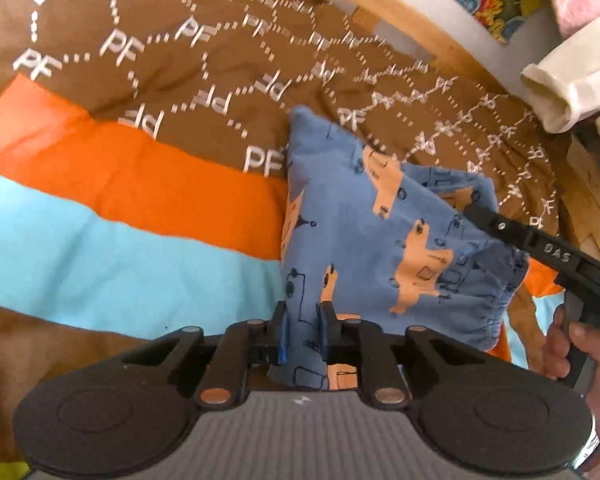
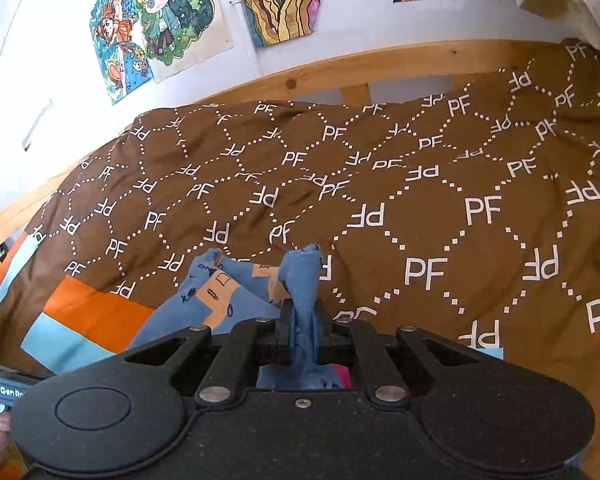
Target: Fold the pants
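Pants (image 1: 364, 216): portion between left gripper (image 1: 303, 320) jaws hidden behind its body. Right gripper (image 1: 540, 248): fingertips buried in fabric. Pillow (image 1: 568, 92) beyond jaws: cut off by frame edge.

You can read the white letters "PF" repeated across the brown bedspread (image 2: 420, 200), each pair set inside a diamond grid of white dotted lines; many pairs appear mirrored or upside down. In the left wrist view the same "PF" marks cover the brown part of the bedspread (image 1: 204, 92) beyond its orange stripe. On the right gripper (image 1: 476, 210), seen from the left wrist camera, a small label on its black arm reads "DAS". At the lower left of the right wrist view, a black bar (image 2: 4, 390) carries the partial text "GenRo", cut off by the gripper body.
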The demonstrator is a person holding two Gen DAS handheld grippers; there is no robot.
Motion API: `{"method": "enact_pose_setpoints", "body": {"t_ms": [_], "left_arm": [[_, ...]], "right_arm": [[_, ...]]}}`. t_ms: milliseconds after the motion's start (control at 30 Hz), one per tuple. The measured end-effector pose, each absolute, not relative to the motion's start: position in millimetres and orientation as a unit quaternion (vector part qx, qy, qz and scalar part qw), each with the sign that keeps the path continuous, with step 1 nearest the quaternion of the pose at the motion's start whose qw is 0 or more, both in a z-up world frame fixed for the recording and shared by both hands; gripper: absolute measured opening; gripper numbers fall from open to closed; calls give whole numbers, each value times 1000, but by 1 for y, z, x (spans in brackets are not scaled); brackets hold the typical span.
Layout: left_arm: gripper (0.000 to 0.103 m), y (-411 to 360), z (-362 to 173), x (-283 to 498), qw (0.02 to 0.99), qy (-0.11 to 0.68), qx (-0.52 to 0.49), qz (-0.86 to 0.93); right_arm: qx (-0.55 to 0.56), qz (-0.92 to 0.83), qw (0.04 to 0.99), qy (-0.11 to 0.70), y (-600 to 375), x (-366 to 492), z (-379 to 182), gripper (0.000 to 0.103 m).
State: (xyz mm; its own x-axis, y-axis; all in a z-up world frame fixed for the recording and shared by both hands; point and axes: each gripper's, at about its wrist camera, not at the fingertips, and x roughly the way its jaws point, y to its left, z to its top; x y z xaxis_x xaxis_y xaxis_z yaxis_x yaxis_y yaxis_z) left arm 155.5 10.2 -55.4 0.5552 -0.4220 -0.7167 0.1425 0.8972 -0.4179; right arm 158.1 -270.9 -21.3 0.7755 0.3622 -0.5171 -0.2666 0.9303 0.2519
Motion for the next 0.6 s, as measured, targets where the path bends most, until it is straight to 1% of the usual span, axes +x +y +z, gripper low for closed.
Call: {"method": "enact_pose_setpoints", "body": {"t_ms": [133, 300, 467, 600], "left_arm": [[14, 2, -35, 142, 891, 402, -130, -167], [14, -10, -3, 141, 908, 363, -107, -177], [14, -20, 24, 177, 921, 329, -106, -181], [14, -26, 29, 220, 925, 314, -125, -176]], "right_arm": [[41, 155, 949, 271, -260, 149, -9, 7], [-11, 166, 958, 232, -250, 142, 22, 7], [-36, 172, 966, 188, -253, 162, 58, 7], [-51, 173, 967, 181, -259, 205, 81, 7]]}}
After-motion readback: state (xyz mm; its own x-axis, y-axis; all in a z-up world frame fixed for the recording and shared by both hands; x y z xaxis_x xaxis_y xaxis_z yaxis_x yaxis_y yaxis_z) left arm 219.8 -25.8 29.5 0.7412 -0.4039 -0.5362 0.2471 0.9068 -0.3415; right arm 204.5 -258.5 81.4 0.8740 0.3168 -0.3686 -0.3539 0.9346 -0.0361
